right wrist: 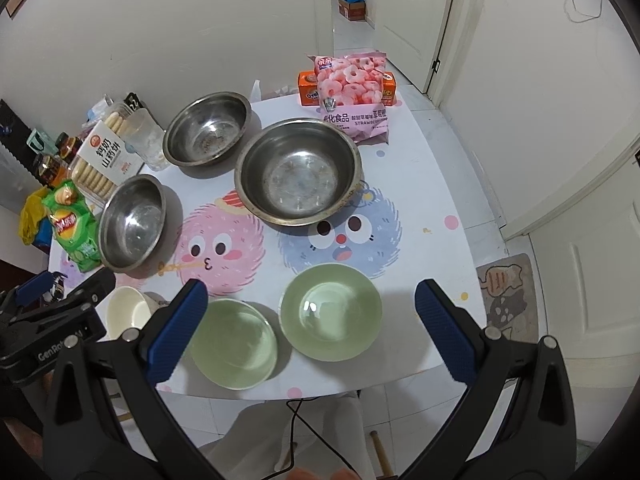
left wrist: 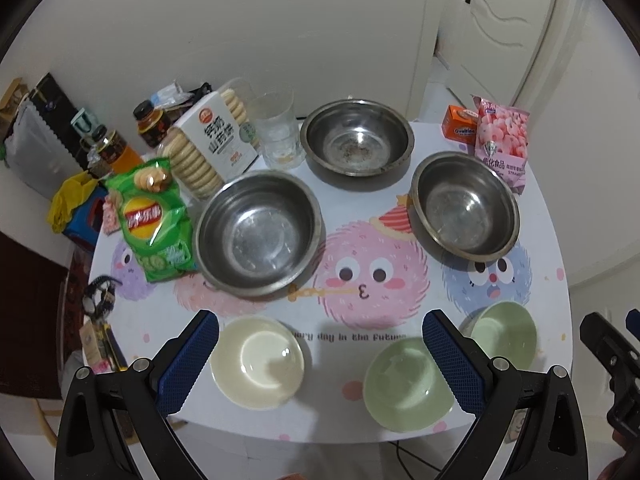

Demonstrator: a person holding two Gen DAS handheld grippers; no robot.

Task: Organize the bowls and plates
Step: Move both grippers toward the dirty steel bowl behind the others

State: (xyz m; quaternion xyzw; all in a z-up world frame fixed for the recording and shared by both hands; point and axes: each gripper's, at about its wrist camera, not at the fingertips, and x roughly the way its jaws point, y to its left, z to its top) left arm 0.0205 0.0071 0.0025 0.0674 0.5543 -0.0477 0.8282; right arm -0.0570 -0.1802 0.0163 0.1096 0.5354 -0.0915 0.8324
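Observation:
Three steel bowls stand on the table: a left one [left wrist: 258, 236] [right wrist: 132, 222], a far one [left wrist: 356, 138] [right wrist: 207, 128] and a right one [left wrist: 466, 205] [right wrist: 298, 172]. Near the front edge sit a cream bowl [left wrist: 256, 362] [right wrist: 126, 312] and two green bowls, one [left wrist: 404, 384] [right wrist: 232, 344] beside the other [left wrist: 506, 330] [right wrist: 330, 312]. My left gripper [left wrist: 320, 356] is open and empty above the front bowls. My right gripper [right wrist: 312, 328] is open and empty over the green bowls. The right gripper shows at the edge of the left wrist view [left wrist: 612, 360].
A green chip bag [left wrist: 154, 220], a biscuit box [left wrist: 212, 140], a glass [left wrist: 278, 128], a pink snack bag [right wrist: 352, 96] and an orange box [left wrist: 460, 126] ring the table's back. Bottles [left wrist: 108, 148] stand off the left side. The table's front edge [right wrist: 320, 392] is close below the grippers.

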